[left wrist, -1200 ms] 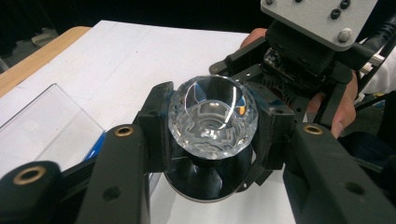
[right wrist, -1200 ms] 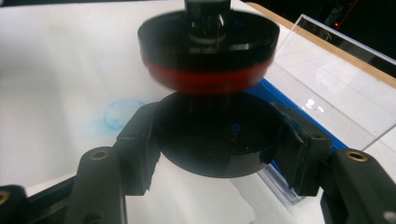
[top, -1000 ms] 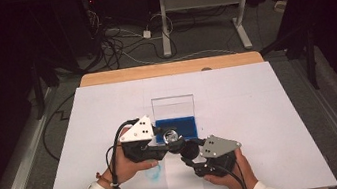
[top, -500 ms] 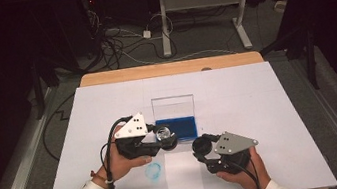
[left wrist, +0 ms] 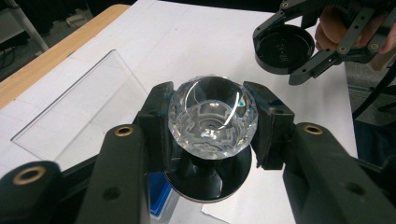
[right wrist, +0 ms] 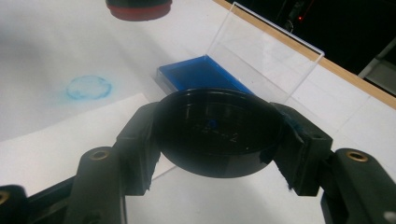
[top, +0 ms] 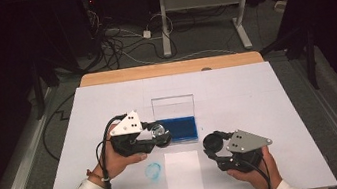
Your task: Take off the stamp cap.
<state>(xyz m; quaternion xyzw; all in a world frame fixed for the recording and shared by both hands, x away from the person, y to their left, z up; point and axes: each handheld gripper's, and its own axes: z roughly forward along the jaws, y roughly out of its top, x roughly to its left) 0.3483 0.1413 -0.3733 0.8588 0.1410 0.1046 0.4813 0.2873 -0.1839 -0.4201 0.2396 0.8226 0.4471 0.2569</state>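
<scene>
The left gripper (top: 161,137) is clamped on a faceted clear glass stamp handle (left wrist: 212,117), its two pads pressing the sides of the glass, with the stamp's black round base (left wrist: 210,179) showing below. It hangs above the worktop (top: 257,91), just beside the blue ink pad (top: 177,129), whose clear lid (top: 173,107) stands open and upright behind it. The right gripper (top: 213,143) is clamped on a round black cap (right wrist: 218,132), held apart from the stamp, off to the right of the ink pad. On the worktop between the hands lie a white paper sheet (top: 183,175) and a blue round stamp mark (top: 153,171) beside it.
</scene>
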